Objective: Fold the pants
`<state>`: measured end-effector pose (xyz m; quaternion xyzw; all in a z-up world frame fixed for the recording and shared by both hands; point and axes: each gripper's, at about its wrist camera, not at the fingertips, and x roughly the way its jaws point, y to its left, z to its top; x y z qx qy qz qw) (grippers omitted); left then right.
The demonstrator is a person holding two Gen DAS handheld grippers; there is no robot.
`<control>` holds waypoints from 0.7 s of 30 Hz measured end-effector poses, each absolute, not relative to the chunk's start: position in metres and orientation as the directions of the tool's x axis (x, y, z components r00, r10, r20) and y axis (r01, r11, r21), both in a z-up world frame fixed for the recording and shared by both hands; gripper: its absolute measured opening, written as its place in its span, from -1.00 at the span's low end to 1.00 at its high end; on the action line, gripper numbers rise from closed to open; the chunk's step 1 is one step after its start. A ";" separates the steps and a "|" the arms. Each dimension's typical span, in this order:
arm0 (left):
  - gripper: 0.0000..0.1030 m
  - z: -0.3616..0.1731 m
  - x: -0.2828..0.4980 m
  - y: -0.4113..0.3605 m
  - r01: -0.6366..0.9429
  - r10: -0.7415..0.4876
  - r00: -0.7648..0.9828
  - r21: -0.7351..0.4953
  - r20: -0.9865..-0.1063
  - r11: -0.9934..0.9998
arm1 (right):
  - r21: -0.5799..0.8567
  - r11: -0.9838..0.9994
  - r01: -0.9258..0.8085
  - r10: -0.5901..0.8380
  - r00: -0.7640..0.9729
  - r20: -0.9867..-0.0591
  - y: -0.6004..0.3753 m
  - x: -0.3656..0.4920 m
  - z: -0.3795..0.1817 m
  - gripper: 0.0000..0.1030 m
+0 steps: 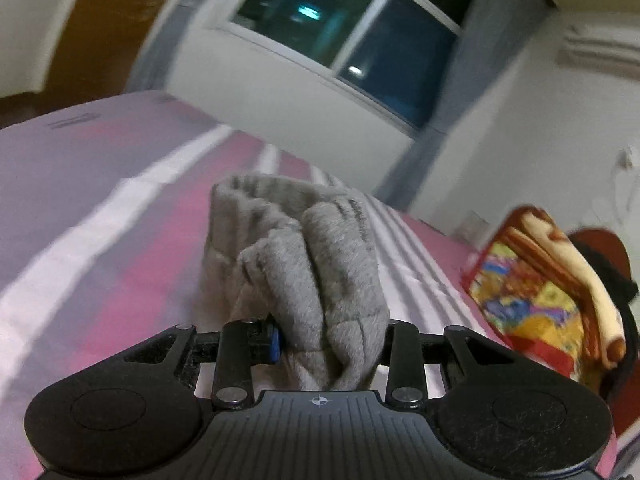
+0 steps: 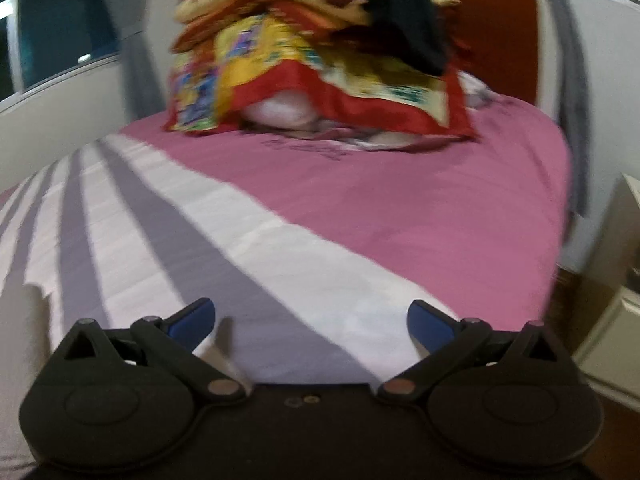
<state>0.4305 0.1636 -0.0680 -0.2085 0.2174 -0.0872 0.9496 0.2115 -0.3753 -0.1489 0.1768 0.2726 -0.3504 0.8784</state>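
Left wrist view: the left gripper [image 1: 330,334] has its jaws pinched tight on a bunched wad of grey pants [image 1: 304,264], the fabric squeezed between the black fingers low in the centre of the frame and bulging up toward the middle. Behind the bundle the bed sheet [image 1: 120,220] runs in pink, white and lavender stripes across the left half. A dark window [image 1: 352,40] sits tilted at upper centre, and a colourful blanket pile [image 1: 536,292] shows at the right edge.

Right wrist view: the right gripper [image 2: 312,320] has its blue-tipped jaws spread wide, nothing between them, low centre over the striped sheet. The blanket pile sits at top centre.
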 end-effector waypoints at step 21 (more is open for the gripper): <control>0.02 -0.138 0.426 -0.148 0.524 -0.398 0.633 -0.011 -0.665 0.852 | 0.331 0.511 0.793 -0.467 0.579 -0.668 -0.436 0.175 -0.172 1.00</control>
